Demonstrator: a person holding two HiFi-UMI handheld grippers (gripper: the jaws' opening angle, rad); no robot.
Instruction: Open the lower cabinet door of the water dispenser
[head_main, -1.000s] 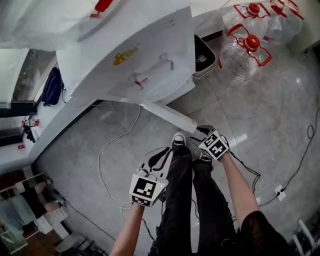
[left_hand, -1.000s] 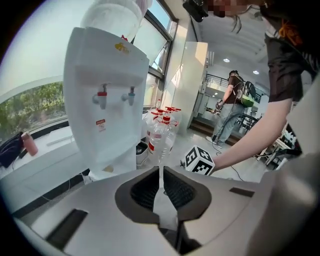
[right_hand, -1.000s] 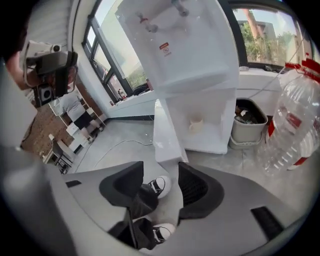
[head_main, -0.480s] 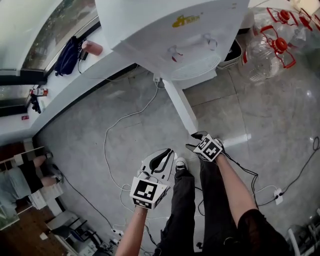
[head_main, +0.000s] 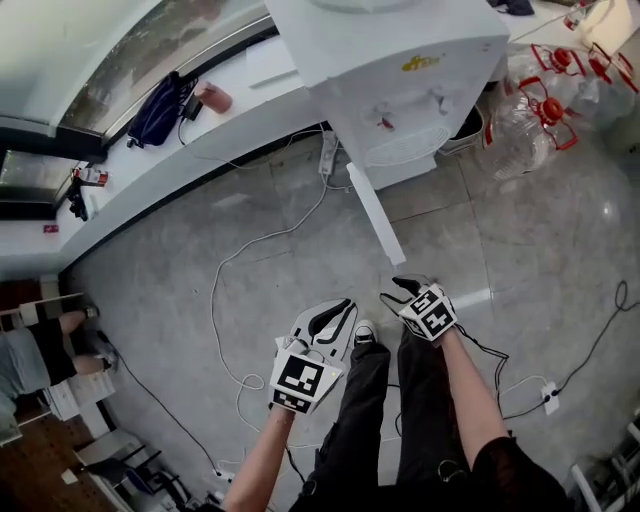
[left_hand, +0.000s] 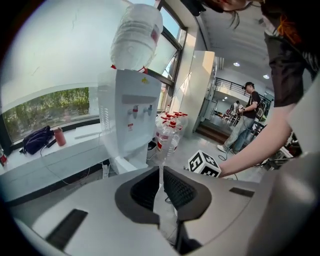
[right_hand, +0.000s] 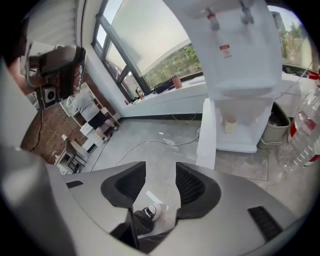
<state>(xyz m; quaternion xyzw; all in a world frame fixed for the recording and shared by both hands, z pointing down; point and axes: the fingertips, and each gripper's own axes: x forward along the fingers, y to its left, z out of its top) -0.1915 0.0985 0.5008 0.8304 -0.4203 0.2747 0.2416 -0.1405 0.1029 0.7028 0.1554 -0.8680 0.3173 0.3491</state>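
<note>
The white water dispenser (head_main: 400, 60) stands at the top of the head view, with a big bottle (left_hand: 136, 37) on it. Its lower cabinet door (head_main: 375, 212) is swung wide open and juts toward me; it also shows edge-on as the door (right_hand: 206, 132), with a cup (right_hand: 230, 124) inside the open cabinet. My right gripper (head_main: 405, 292) hangs well short of the door's free edge, jaws apart and closing, nothing between them (right_hand: 160, 177). My left gripper (head_main: 325, 325) is lower left, jaws together and empty (left_hand: 160, 172).
Several large water bottles (head_main: 545, 95) and a dark bin (head_main: 468, 122) stand right of the dispenser. Cables (head_main: 250, 260) trail over the grey floor, with a power strip (head_main: 551, 396) at right. A ledge holds a blue bag (head_main: 160, 108). My shoe (head_main: 362, 335) is below the grippers.
Both grippers have pulled back from the dispenser, which now looks smaller and farther away. The cabinet door stays swung open, free of the right gripper.
</note>
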